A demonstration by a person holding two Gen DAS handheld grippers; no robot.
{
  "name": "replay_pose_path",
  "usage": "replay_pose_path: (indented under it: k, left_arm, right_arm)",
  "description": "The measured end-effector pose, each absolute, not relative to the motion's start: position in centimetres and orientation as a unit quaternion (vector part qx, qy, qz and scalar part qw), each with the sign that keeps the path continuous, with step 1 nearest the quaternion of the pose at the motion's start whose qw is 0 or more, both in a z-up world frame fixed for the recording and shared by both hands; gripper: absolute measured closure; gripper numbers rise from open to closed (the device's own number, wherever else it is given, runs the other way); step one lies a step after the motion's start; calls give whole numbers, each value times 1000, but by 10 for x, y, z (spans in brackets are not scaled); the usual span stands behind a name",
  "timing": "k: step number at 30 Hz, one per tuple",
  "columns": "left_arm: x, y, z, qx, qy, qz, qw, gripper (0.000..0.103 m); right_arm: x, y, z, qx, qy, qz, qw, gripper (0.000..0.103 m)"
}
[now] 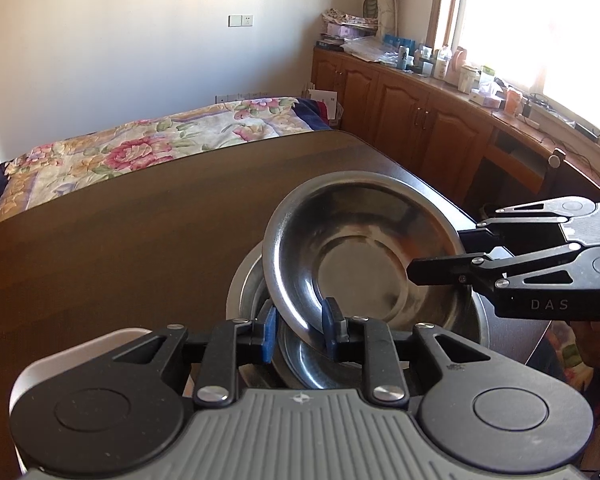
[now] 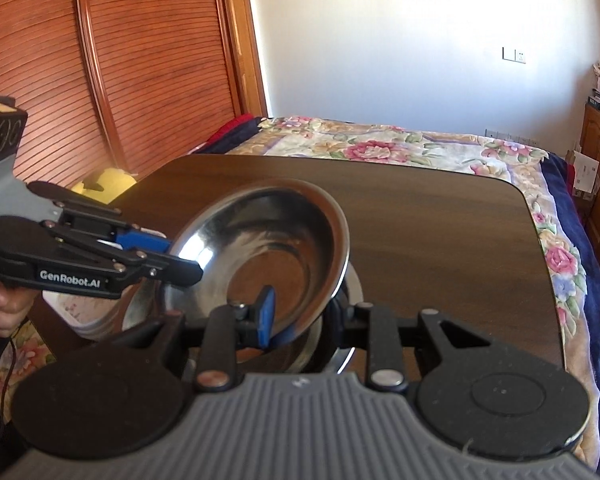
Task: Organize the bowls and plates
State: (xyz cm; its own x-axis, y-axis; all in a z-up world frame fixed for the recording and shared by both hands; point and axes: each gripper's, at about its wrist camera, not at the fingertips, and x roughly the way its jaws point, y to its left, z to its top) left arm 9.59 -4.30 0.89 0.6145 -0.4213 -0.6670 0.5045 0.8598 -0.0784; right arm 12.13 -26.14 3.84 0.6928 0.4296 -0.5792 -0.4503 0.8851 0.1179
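Observation:
A shallow steel dish [image 1: 360, 260] [image 2: 268, 240] hangs tilted just above a stack of steel bowls [image 1: 244, 280] [image 2: 354, 284] on the dark wooden table [image 1: 140, 220] [image 2: 420, 220]. Both grippers hold it by opposite rims. My left gripper [image 1: 300, 330] [image 2: 172, 254] is shut on the near rim in the left wrist view, blue pads either side of the edge. My right gripper [image 2: 300, 314] [image 1: 448, 254] is shut on the other rim; its far finger is hidden behind the dish in the right wrist view. The stack's inside is mostly covered by the dish.
A white dish edge [image 2: 72, 312] [image 1: 40, 360] lies beside the stack near the table's front. A bed with a floral cover [image 1: 140, 148] [image 2: 380, 148] runs behind the table. Wooden cabinets [image 1: 400, 112] stand under the window, and a slatted wooden door [image 2: 140, 60] is at the left. A person's hand [image 2: 0, 308] grips the left handle.

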Motion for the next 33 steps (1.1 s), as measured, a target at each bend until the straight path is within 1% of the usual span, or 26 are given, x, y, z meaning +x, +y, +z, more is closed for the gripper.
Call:
replay_pose_path:
  k: [6, 12, 22, 33]
  left_arm:
    - [89, -39, 8, 56, 355, -256, 898, 79]
    - [87, -39, 2, 65, 359, -253, 896, 79]
    - [88, -32, -4, 53, 356, -255, 897, 79]
    - [81, -19, 7, 23, 338, -242, 909, 79]
  right_arm:
    - [116, -258, 34, -15, 312, 241, 919, 72]
    - [114, -252, 29, -37, 321, 244, 914, 73]
    - [115, -258, 24, -15, 315, 229, 921, 86]
    - [118, -254, 25, -34, 317, 228, 920, 87]
